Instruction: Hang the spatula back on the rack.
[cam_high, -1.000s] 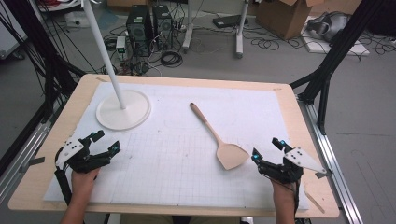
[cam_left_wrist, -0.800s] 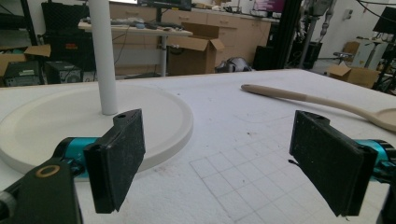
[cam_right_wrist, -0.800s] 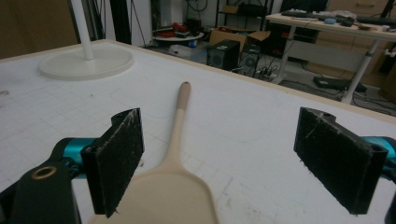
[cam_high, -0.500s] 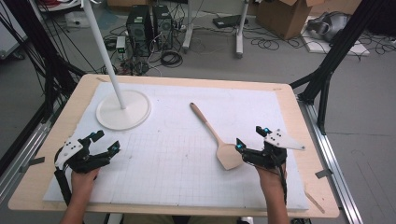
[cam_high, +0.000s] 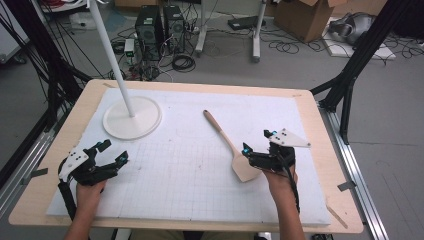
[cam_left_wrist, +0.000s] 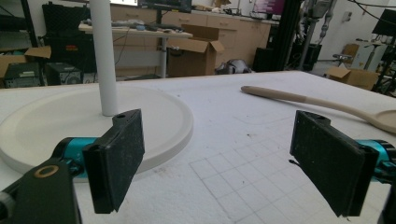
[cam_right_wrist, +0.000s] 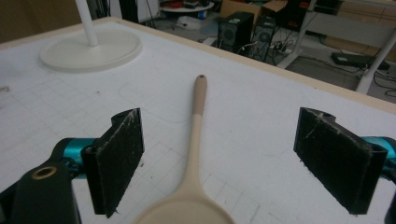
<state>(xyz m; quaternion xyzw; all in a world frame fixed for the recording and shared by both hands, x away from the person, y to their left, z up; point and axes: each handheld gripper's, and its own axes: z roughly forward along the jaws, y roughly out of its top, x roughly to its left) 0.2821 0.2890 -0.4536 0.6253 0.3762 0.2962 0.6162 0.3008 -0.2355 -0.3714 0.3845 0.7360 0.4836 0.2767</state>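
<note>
A pale wooden spatula (cam_high: 231, 146) lies flat on the white grid mat (cam_high: 200, 165), its handle pointing to the far left and its blade toward the near side. My right gripper (cam_high: 258, 143) hovers over the blade end, open, and in the right gripper view the spatula (cam_right_wrist: 196, 126) runs up between the wide-spread jaws. At the near left of the mat my left gripper (cam_high: 111, 151) rests open with nothing in it. The spatula (cam_left_wrist: 317, 100) also lies far off to the right in the left gripper view.
A white round base (cam_high: 132, 118) with a tall white pole (cam_high: 110, 47) stands at the mat's far left, just ahead of my left gripper. The wooden table edge (cam_high: 330, 145) borders the mat. Computers, cables and boxes lie on the floor beyond.
My right gripper has moved left and forward from the table's near right corner to above the spatula's blade. The left gripper has stayed put.
</note>
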